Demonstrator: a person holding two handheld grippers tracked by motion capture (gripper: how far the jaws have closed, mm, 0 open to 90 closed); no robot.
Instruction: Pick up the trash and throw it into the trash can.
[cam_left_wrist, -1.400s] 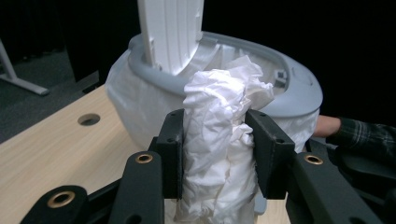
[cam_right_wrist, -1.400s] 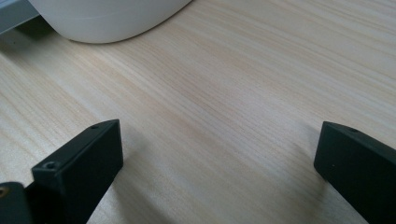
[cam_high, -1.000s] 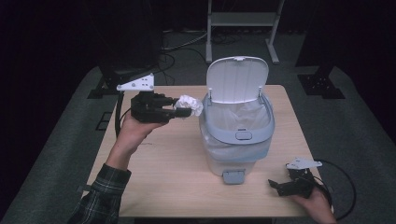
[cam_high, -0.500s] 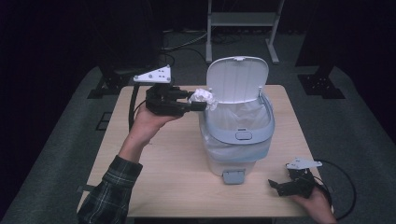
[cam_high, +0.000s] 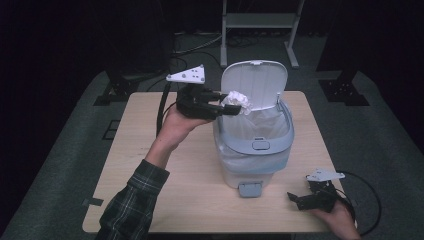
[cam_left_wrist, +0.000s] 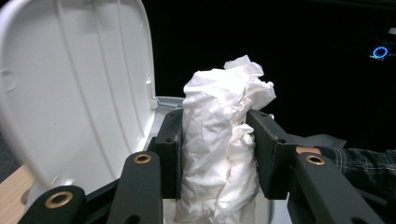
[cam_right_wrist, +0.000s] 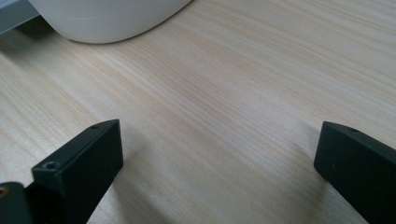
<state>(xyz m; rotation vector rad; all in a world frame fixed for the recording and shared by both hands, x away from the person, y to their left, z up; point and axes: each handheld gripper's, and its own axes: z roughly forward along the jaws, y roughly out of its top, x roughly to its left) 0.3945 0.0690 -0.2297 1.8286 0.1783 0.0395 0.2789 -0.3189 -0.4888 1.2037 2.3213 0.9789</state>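
- Your left gripper has its jaws clamped on a crumpled white paper wad, pads pressing both sides.
- The wad hangs over the back rim of the open lined bin, just before its raised lid.
- Your right gripper rests on the worktop near the bin's pedal, jaws spread wide, holding nothing.

Plaid sleeve on the left arm; black tools trail black cables, grey three-cornered plates on top.
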